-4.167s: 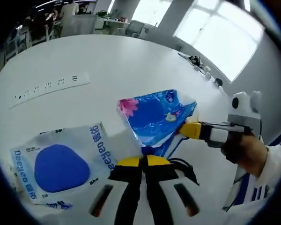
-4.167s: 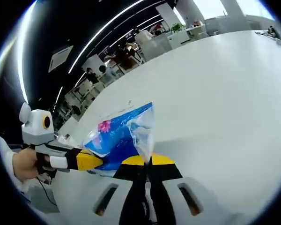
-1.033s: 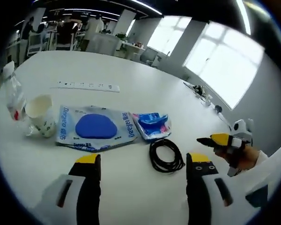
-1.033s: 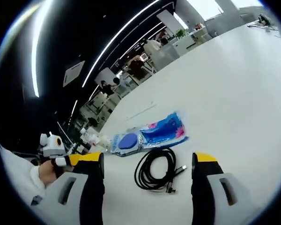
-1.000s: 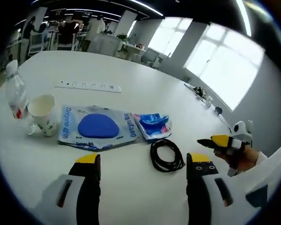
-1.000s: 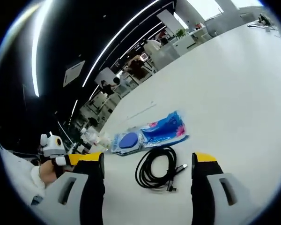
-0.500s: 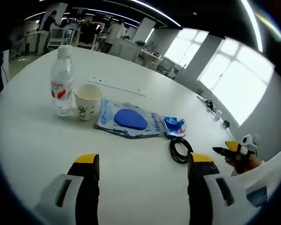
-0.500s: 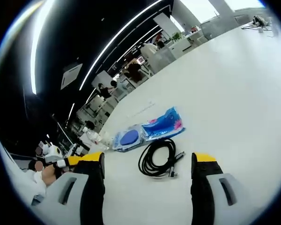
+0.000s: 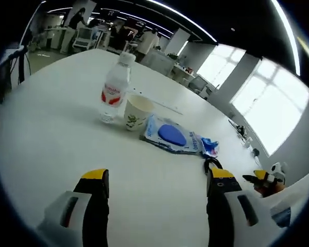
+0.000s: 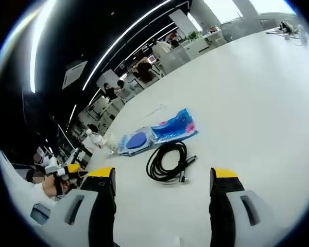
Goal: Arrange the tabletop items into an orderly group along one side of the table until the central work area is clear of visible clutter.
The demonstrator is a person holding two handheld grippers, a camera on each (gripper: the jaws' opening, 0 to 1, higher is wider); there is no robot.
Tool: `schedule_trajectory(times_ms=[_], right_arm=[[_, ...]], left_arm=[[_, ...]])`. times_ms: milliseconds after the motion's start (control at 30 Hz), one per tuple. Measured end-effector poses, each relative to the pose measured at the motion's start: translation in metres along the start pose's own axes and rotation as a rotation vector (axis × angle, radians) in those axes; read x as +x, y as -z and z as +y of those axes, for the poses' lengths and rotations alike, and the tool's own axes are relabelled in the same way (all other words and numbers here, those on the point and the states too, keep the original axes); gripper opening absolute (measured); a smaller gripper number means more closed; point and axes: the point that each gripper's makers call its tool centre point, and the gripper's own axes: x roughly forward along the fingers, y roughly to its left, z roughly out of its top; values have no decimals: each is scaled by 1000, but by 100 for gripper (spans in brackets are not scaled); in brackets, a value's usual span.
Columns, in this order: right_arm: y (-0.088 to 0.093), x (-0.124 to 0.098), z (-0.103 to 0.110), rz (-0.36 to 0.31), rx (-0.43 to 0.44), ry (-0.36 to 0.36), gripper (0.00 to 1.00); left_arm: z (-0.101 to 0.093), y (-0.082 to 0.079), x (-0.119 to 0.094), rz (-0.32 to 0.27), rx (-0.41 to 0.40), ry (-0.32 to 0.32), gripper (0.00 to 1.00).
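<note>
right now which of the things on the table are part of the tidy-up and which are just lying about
Part of the job:
water bottle
paper cup
wipes pack with the blue oval
blue tissue pack
coiled black cable
They sit in one row on the white table.

Just lying about:
white power strip beyond the cup
small items at the far table edge

On the worktop (image 9: 51, 128) the things lie in a row, seen in the left gripper view: a bottle (image 9: 115, 87) stands at one end, a cup (image 9: 135, 112) just beside it, then a flat packet (image 9: 171, 136), a smaller pouch (image 9: 209, 146) touching it, and a coiled cable (image 10: 167, 162) nearer the worktop's edge.
</note>
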Motion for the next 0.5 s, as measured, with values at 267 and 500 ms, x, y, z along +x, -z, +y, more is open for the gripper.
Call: schedule_trajectory(times_ms=[267,500], right_arm=[[1,2,1,8,17,12,71],[2,6,3,22,47,5,71]], left_arm=[[14,-14,-1,-34,-46,-8,79],[14,-11,0,-37,-66,5,78]])
